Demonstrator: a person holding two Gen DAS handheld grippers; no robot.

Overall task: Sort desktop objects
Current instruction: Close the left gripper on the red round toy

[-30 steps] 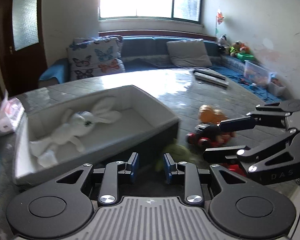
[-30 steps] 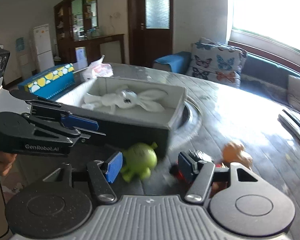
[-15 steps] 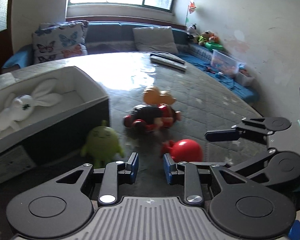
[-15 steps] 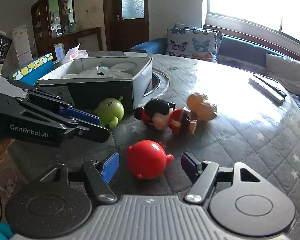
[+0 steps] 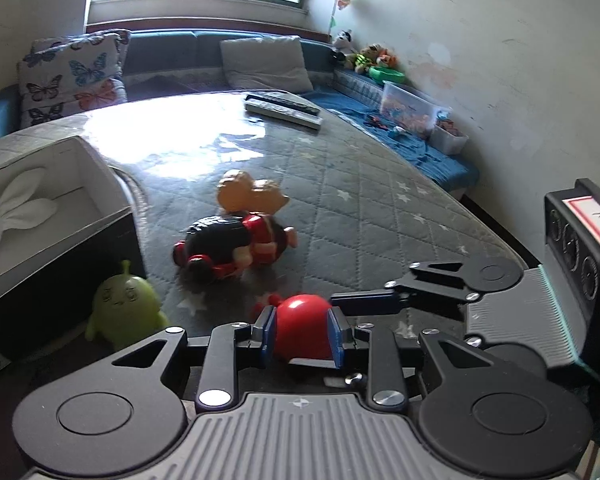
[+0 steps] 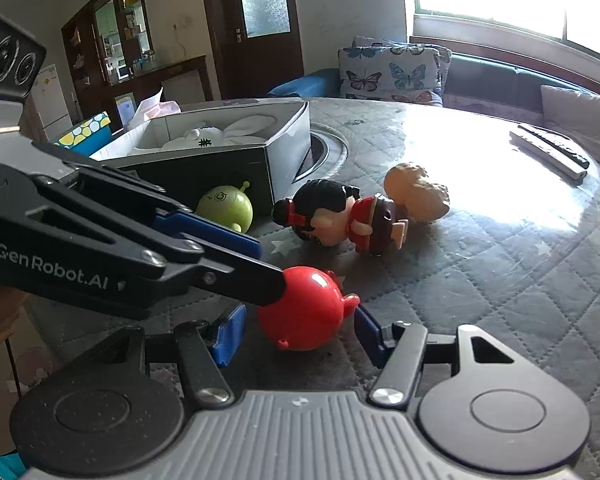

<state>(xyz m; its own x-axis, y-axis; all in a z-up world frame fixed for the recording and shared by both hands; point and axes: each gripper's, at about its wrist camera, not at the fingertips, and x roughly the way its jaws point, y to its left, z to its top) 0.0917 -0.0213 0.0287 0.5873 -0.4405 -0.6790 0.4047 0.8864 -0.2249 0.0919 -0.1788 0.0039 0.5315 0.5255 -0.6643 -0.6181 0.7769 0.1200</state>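
A round red toy (image 5: 302,328) rests on the quilted table (image 5: 380,200). My left gripper (image 5: 302,332) is shut on it, a blue pad against each side. From the right wrist view the red toy (image 6: 308,316) lies between the spread fingers of my right gripper (image 6: 296,328), which is open, while the left gripper (image 6: 270,268) reaches in from the left. Behind lie a black-haired doll in red (image 5: 236,248), an orange figure (image 5: 248,196) and a green alien toy (image 5: 124,312). A white rabbit (image 5: 16,208) lies in the box (image 5: 112,184).
Two remotes (image 5: 284,110) lie at the table's far side. The box stands close on the left, the green alien toy against its dark wall. A sofa with a butterfly cushion (image 5: 72,76) runs behind the table. The table edge drops off to the right.
Both grippers have moved away from the box and toward the red toy. It now sits between the left gripper's pads and inside the right gripper's wider gap.
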